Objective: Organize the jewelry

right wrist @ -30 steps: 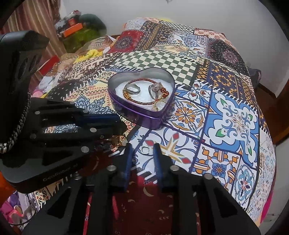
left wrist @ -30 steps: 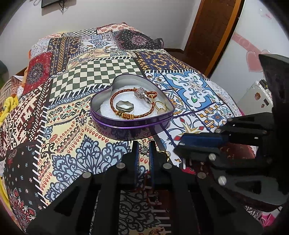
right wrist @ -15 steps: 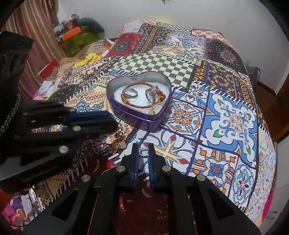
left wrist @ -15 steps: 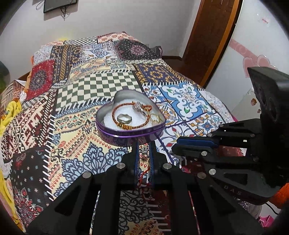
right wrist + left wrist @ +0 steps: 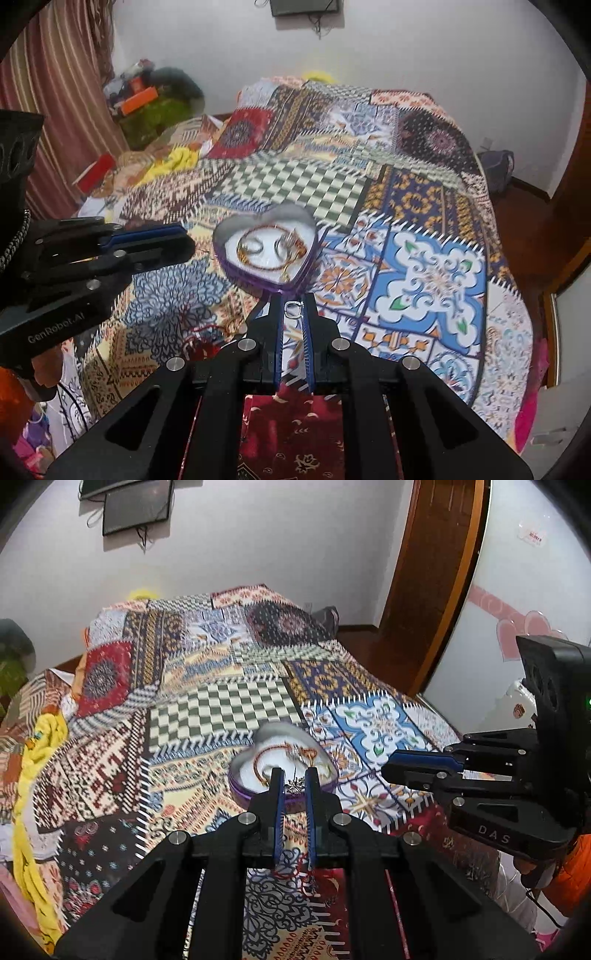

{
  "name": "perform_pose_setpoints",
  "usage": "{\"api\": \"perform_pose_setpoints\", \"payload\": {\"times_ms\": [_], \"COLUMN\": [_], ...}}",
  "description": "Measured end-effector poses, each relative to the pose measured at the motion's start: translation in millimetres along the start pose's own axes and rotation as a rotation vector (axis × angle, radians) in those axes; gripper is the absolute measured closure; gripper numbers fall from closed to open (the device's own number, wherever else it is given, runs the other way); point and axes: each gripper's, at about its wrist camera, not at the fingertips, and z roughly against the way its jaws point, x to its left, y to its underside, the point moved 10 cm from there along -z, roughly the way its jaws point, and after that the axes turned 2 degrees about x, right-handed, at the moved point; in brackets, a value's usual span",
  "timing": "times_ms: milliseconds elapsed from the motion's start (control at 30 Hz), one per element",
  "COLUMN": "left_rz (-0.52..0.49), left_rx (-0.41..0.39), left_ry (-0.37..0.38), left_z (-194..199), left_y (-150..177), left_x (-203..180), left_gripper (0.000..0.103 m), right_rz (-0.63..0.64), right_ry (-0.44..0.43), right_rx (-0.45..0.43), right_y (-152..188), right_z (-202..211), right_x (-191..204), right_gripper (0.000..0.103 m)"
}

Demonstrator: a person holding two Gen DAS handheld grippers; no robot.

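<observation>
From the left wrist view, the left tongs [image 5: 295,775] are nearly pressed together, pinching a small star-shaped sparkly piece [image 5: 295,784] between their tips. Just beyond the tips sits the heart-shaped purple tin [image 5: 243,794] on the patchwork bedspread [image 5: 221,709]; inside it lie a red and gold bracelet [image 5: 286,746] and other small items, blurred. The right tongs [image 5: 391,768] appear side-on at the right, well apart from the tin, their fingers close together.

From the right wrist view, the right tongs [image 5: 293,301] pinch a small clear-stoned ring [image 5: 293,309] between their tips, just in front of the tin's [image 5: 266,286] pointed end. The tin holds the bracelet [image 5: 273,258] and a silver ring [image 5: 253,246] on white padding. The left tongs [image 5: 184,243] reach in from the left, near the tin, raised above the bedspread [image 5: 436,273].
</observation>
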Motion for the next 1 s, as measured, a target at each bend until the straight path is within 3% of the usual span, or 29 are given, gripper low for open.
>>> {"api": "perform_pose_setpoints", "payload": {"times_ms": [400,1000], "left_rz": [-0.002,0.034], "left_rx": [-0.054,0.025], "left_ry": [-0.022,-0.007], "left_z": [12,-38], "left_y": [-20,-15], "left_x": [9,36], "left_gripper": [0.094,0.094], "right_rz": [0.029,0.049], "right_ry": [0.001,-0.005], "right_rx": [-0.055,-0.018], "right_y": [-27,-49], "right_z": [7,-34], "right_x": [4,6], "right_gripper": [0.095,0.095]}}
